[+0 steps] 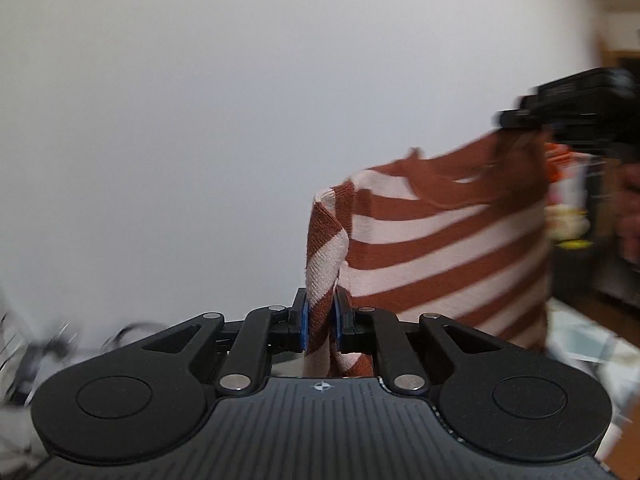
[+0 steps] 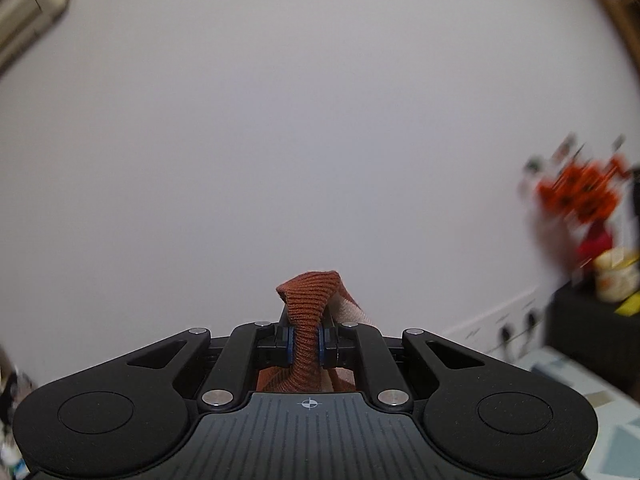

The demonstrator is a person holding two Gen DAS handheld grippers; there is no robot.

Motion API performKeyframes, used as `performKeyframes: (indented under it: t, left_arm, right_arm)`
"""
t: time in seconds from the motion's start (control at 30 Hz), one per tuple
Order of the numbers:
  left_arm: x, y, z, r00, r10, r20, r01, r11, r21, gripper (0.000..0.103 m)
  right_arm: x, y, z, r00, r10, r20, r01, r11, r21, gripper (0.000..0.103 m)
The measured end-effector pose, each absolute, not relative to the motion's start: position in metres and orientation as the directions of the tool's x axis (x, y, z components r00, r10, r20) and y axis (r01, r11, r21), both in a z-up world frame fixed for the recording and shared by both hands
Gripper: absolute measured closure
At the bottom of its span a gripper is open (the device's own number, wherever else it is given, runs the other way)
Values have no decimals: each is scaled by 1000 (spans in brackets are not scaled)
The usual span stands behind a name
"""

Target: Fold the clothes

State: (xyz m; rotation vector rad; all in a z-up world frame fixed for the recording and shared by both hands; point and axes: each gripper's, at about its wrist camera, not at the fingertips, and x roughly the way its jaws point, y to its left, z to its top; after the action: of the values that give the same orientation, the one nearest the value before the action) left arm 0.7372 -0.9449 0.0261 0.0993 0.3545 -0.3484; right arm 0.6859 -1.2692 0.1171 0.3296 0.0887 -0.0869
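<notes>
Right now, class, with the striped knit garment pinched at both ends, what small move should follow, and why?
Probably lower it flat. The left hand-held gripper and right hand-held gripper each clamp the brown-and-white striped knit garment, which hangs spread in the air between them, so it cannot be folded yet.

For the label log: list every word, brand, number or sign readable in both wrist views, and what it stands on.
No readable text in either view.
Left gripper body: a small crosshair mark only, no letters.
Right gripper body: the same crosshair mark.
Striped garment: no tag or print visible.
Items on the dark shelf: packaging too blurred to read.
</notes>
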Motion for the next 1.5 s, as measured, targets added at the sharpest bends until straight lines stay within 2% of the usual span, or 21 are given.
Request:
performKeyframes:
  t: [0.07, 0.13, 0.17, 0.2, 0.23, 0.27, 0.3, 0.33, 0.37, 0.5, 0.6, 0.67, 0.8, 0.93, 0.97, 1.07, 1.2, 1.33, 1.43, 1.47, 1.5]
  left_arm:
    - [778, -966, 7, 894, -200, -400, 245, 967, 64, 90]
    - [816, -985, -18, 887, -79, -455, 150, 981, 122, 89]
    - [833, -994, -32, 871, -9, -491, 104, 981, 166, 88]
    - [845, -1003, -46, 852, 55, -521, 71, 973, 220, 83]
    - [851, -1008, -56, 834, 97, -543, 59, 963, 263, 77]
    - [856, -1012, -65, 816, 134, -562, 52, 952, 302, 73]
    - [861, -1017, -74, 797, 171, -580, 47, 939, 341, 60]
    - [862, -1014, -77, 777, 175, -605, 56, 938, 343, 52]
    - [860, -1009, -79, 751, 144, -644, 81, 949, 306, 40]
    - [848, -996, -92, 608, -17, -794, 161, 982, 103, 39]
    - [822, -980, -118, 484, -110, -868, 196, 981, -15, 39]
    - [798, -976, -131, 436, -140, -889, 218, 975, -47, 39]
    - [758, -955, -147, 378, -213, -901, 224, 965, -135, 33]
    - [720, -948, -159, 357, -220, -908, 178, 970, -165, 33]
    - [712, -947, -160, 354, -231, -906, 174, 968, -179, 33]
    - [691, -949, -162, 353, -267, -897, 198, 958, -207, 32]
    - [678, -963, -162, 360, -271, -893, 248, 950, -188, 21]
    - [675, -978, -162, 328, -289, -899, 302, 934, -190, 19]
    - [674, -985, -163, 324, -283, -903, 339, 926, -169, 20]
    - [674, -987, -164, 332, -275, -902, 346, 925, -155, 22]
    - [674, -988, -163, 347, -256, -902, 350, 928, -128, 36]
  right_arm:
    - [740, -1281, 92, 988, -15, -152, 63, 947, 315, 94]
    - [795, -1284, 64, 977, 34, -211, 30, 956, 293, 87]
    - [819, -1284, 48, 966, 54, -254, 23, 956, 292, 66]
    - [845, -1288, 30, 947, 61, -316, 36, 956, 292, 41]
    - [868, -1291, 12, 922, 45, -383, 76, 953, 295, 37]
    - [882, -1295, -5, 901, 26, -432, 115, 948, 297, 39]
    - [892, -1298, -20, 879, 23, -476, 137, 944, 299, 39]
    - [897, -1303, -34, 858, 29, -512, 150, 941, 304, 39]
    - [900, -1308, -48, 839, 35, -543, 162, 937, 311, 38]
    - [868, -1337, -91, 792, 30, -610, 228, 912, 342, 35]
    - [833, -1346, -120, 744, -16, -668, 297, 903, 309, 35]
    - [804, -1352, -130, 718, -63, -693, 342, 899, 273, 35]
    - [728, -1327, -138, 664, -149, -733, 422, 884, 202, 32]
    - [672, -1304, -155, 617, -126, -777, 414, 891, 184, 26]
    - [662, -1298, -158, 611, -114, -783, 393, 903, 175, 24]
    - [638, -1274, -167, 595, -112, -796, 329, 937, 114, 4]
    - [626, -1243, -178, 561, -142, -815, 255, 967, 7, 1]
    - [620, -1238, -175, 585, -168, -793, 273, 962, -2, 7]
    - [616, -1244, -172, 595, -182, -783, 305, 952, 11, 34]
    - [615, -1250, -171, 594, -189, -782, 325, 945, 19, 48]
    - [614, -1255, -169, 592, -196, -781, 345, 938, 27, 62]
